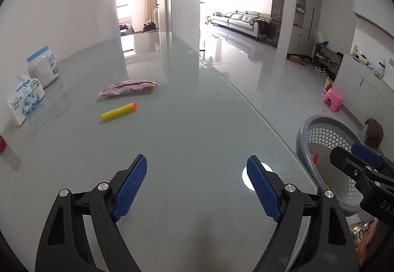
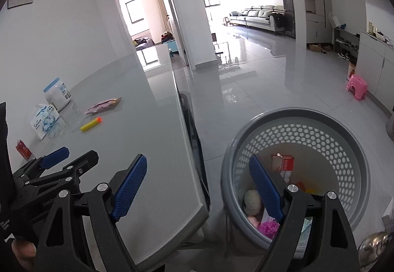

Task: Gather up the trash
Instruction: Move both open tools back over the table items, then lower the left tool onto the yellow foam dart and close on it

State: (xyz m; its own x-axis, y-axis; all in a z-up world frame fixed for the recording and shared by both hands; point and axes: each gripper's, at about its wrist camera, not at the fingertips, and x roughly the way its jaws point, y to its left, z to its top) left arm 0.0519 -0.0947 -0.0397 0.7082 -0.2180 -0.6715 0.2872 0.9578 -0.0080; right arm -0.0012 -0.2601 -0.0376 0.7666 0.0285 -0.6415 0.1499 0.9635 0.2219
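Note:
A pink-purple snack wrapper [image 1: 126, 88] [image 2: 103, 105] lies flat on the grey glass table [image 1: 187, 129] [image 2: 138, 109], with a yellow foam dart [image 1: 119, 112] [image 2: 91, 124] just in front of it. My left gripper [image 1: 197, 166] [image 2: 76, 155] hovers open above the table's near part, well short of both, nothing between its fingers. My right gripper [image 2: 198, 166] [image 1: 349, 151] is open and empty, spanning the table's corner and the grey perforated basket [image 2: 295, 112] [image 1: 320, 124] on the floor. The basket holds a red-and-white carton [image 2: 283, 163], a pale ball [image 2: 252, 200] and pink scraps.
At the table's left stand a tissue pack [image 1: 24, 99] [image 2: 45, 124], a white jar with a blue lid [image 1: 43, 66] [image 2: 57, 93] and a small red carton [image 2: 23, 149]. A pink stool [image 1: 332, 99] [image 2: 357, 86] sits on the tiled floor by the cabinets.

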